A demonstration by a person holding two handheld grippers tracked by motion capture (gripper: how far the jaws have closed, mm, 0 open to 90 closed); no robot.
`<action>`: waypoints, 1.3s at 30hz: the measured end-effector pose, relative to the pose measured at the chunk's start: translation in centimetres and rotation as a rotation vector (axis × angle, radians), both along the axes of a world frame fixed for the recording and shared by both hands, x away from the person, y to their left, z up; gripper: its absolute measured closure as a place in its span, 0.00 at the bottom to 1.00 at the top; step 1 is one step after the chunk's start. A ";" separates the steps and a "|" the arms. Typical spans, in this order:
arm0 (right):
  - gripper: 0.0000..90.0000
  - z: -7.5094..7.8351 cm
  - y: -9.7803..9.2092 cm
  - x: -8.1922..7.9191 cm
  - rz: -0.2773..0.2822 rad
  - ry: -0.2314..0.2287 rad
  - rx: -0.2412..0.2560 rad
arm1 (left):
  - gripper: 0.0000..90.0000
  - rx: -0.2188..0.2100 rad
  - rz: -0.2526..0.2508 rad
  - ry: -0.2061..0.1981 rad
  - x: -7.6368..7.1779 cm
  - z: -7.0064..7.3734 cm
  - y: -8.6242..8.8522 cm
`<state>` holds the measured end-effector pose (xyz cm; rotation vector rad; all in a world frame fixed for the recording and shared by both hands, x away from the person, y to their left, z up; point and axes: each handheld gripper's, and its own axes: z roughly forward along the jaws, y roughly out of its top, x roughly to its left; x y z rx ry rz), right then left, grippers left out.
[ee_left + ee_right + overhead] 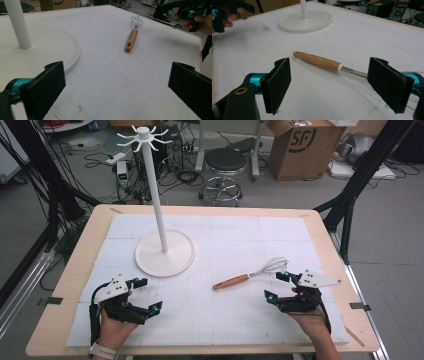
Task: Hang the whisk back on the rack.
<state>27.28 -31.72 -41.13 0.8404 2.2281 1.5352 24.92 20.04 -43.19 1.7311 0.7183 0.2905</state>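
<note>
High view: wooden-handled wire whisk lies flat on the table.

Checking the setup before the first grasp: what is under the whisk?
The whisk lies flat on the white gridded mat, which covers the wooden table. Nothing else shows beneath it. The mat directly under its handle is hidden. Both grippers are open and apart from it.

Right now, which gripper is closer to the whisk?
The right gripper. Its open fingers sit just beside the whisk, near its wire end. The left gripper, also open, rests across the table, nearer the white stand.
</note>
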 end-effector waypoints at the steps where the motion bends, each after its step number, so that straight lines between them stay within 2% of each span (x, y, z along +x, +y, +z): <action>1: 0.21 0.0 0.0 0.0 0.000 -0.002 -0.006 | 0.02 0.000 0.000 0.000 0.0 0.0 0.0; 6: 0.21 0.1 0.4 0.2 0.009 -0.006 -0.031 | 0.02 -0.008 0.000 0.000 0.2 0.1 -0.2; 10: 0.21 0.5 1.3 1.0 0.021 -0.002 -0.087 | 0.02 -0.006 -0.010 -0.007 0.3 0.2 -0.3; 12: 0.21 0.5 1.5 1.2 0.022 0.004 -0.097 | 0.02 -0.007 -0.014 -0.005 0.3 0.2 -0.4; 15: 0.21 0.8 2.2 2.3 0.036 0.017 -0.141 | 0.02 -0.016 -0.009 -0.007 0.3 0.3 -0.4; 21: 0.21 1.5 2.8 3.7 0.048 0.028 -0.179 | 0.02 -0.009 -0.010 -0.009 0.3 0.3 -0.4; 25: 0.21 2.1 3.5 4.8 0.064 0.038 -0.221 | 0.02 -0.013 -0.011 -0.009 0.3 0.3 -0.4; 26: 0.21 2.2 4.0 5.6 0.072 0.049 -0.254 | 0.02 -0.014 -0.012 -0.009 0.2 0.4 -0.4; 28: 0.21 2.2 4.2 6.0 0.078 0.054 -0.264 | 0.02 -0.015 -0.010 -0.012 0.2 0.5 -0.3; 29: 0.21 2.2 4.7 6.7 0.087 0.068 -0.289 | 0.02 -0.014 -0.007 -0.014 0.2 0.5 -0.3; 34: 0.23 2.5 5.8 7.9 0.106 0.082 -0.333 | 0.02 -0.012 -0.008 -0.001 0.1 0.3 -0.2; 36: 0.23 2.5 6.6 8.7 0.119 0.111 -0.372 | 0.02 -0.013 -0.010 0.003 0.1 0.3 -0.2; 37: 0.23 2.5 6.6 8.7 0.119 0.111 -0.372 | 0.02 -0.013 -0.009 -0.001 0.0 0.3 -0.2; 39: 0.23 2.4 7.3 9.5 0.131 0.142 -0.416 | 0.02 -0.017 -0.008 0.000 0.0 0.3 -0.1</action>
